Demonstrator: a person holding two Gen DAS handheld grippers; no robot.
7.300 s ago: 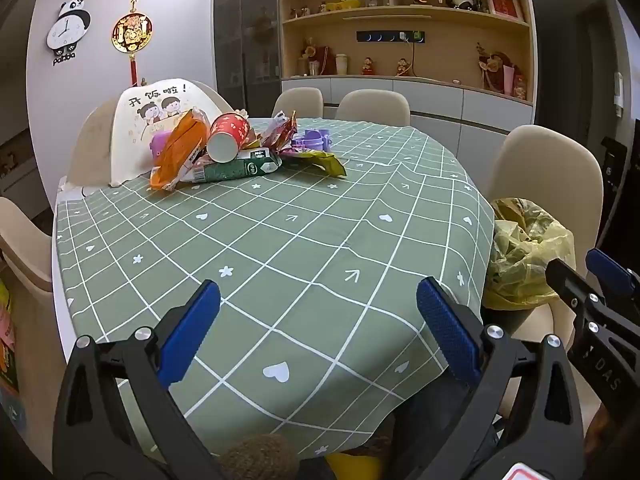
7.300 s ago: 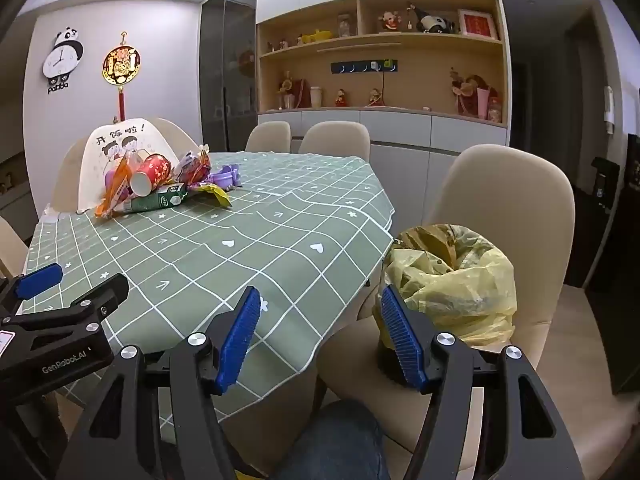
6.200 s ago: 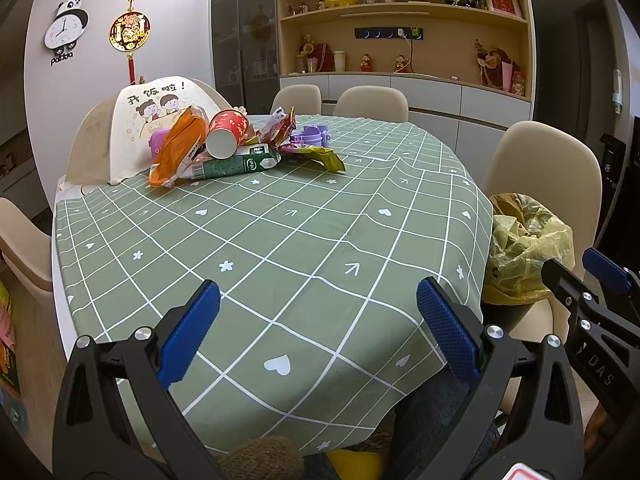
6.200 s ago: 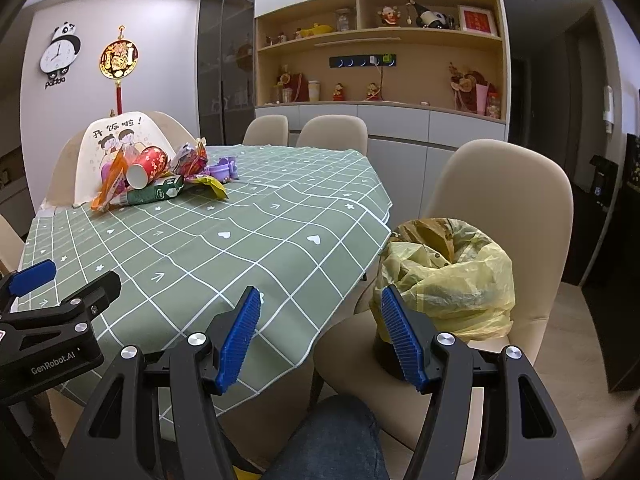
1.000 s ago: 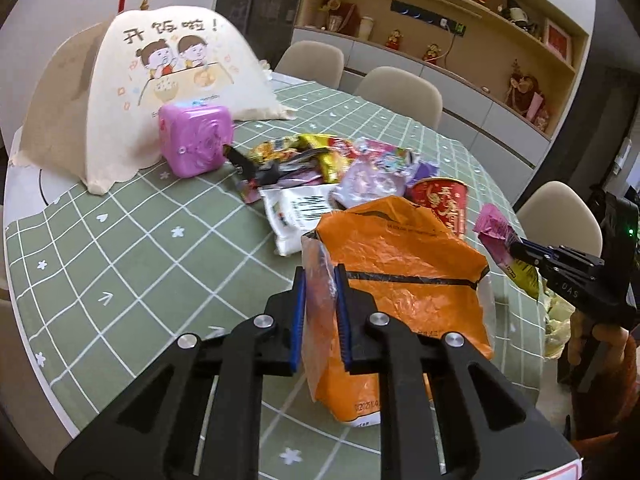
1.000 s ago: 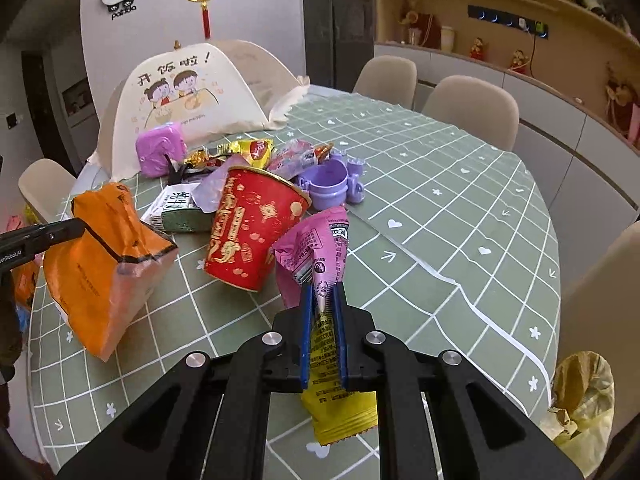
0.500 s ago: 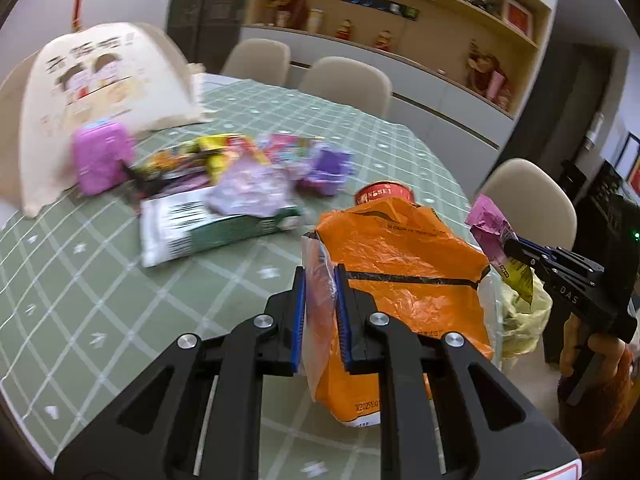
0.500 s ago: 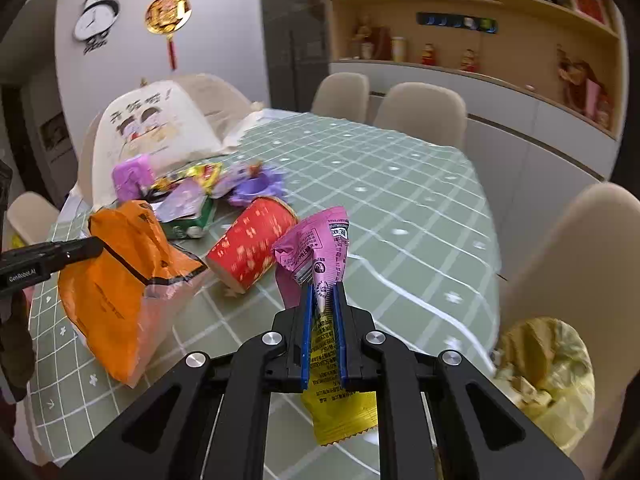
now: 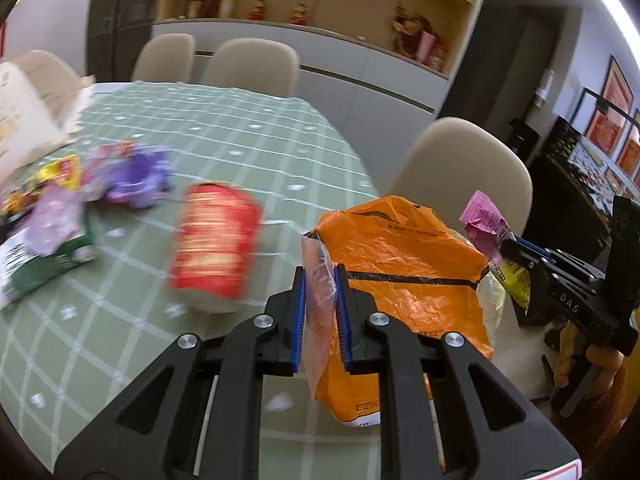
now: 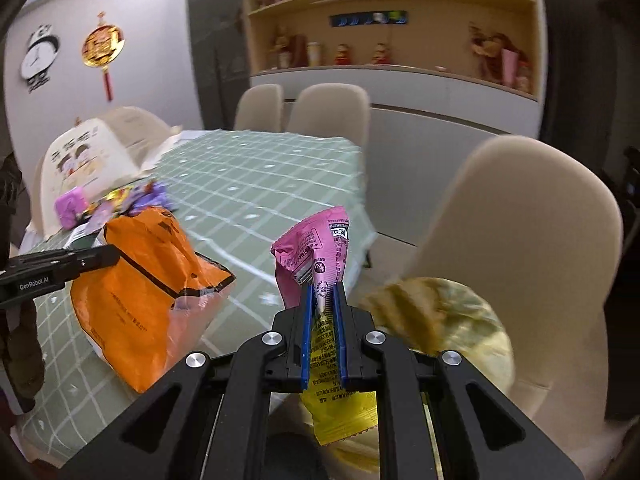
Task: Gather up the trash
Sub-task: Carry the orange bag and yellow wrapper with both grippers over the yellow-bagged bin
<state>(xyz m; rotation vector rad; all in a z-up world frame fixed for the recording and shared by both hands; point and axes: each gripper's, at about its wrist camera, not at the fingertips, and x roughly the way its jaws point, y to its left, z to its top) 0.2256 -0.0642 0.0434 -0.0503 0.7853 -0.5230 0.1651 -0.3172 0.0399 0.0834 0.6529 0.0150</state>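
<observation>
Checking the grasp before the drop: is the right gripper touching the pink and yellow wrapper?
Touching. In the right wrist view the right gripper is shut on the pink and yellow wrapper, both blue pads pressing flat against it.

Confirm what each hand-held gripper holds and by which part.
Left hand-held gripper pinches the crinkled orange plastic snack bag at its clear edge. Right hand-held gripper pinches the pink-and-yellow foil wrapper mid-length.

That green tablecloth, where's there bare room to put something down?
The tablecloth lies bare on its far side toward the two chairs, and near the edge beside the red cup. It is crowded at the left, around the purple cups and green packet.
</observation>
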